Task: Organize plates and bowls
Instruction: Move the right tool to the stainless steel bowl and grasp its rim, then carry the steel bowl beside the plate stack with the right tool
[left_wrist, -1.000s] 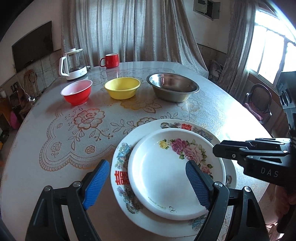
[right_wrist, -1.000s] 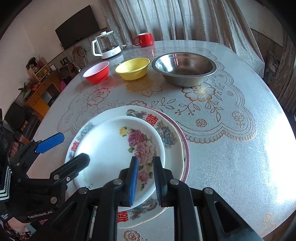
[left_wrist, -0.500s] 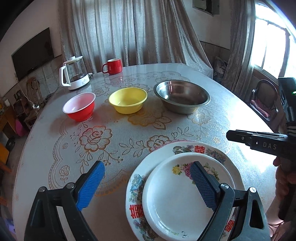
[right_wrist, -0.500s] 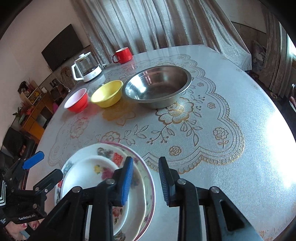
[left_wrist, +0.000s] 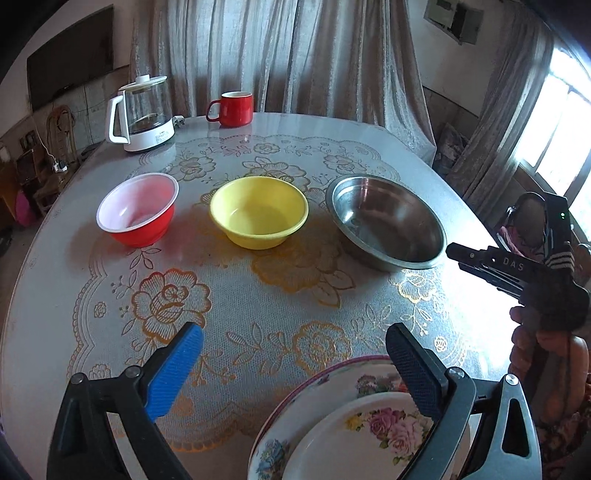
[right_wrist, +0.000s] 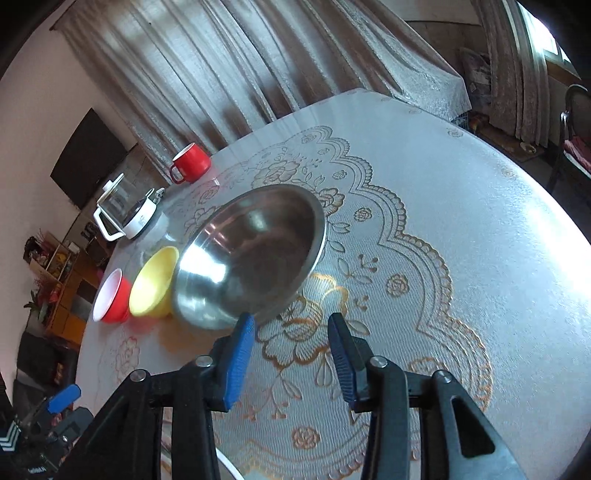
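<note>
Three bowls stand in a row on the round table: a red bowl (left_wrist: 137, 208), a yellow bowl (left_wrist: 259, 211) and a steel bowl (left_wrist: 386, 221). They show again in the right wrist view: red bowl (right_wrist: 112, 296), yellow bowl (right_wrist: 155, 282), steel bowl (right_wrist: 251, 254). A small flowered plate (left_wrist: 365, 439) lies stacked on a larger flowered plate (left_wrist: 314, 398) at the near edge. My left gripper (left_wrist: 295, 373) is open and empty, above the table just behind the plates. My right gripper (right_wrist: 291, 354) is open and empty, close to the steel bowl's near side.
A glass kettle (left_wrist: 142, 114) and a red mug (left_wrist: 232, 109) stand at the far side of the table (left_wrist: 258, 295). Curtains hang behind. A chair (right_wrist: 576, 147) stands to the right. The table edge curves close on the right.
Both grippers pulled up and forward away from the stacked plates. The right gripper opened wider and swung towards the steel bowl. The plates stay stacked.
</note>
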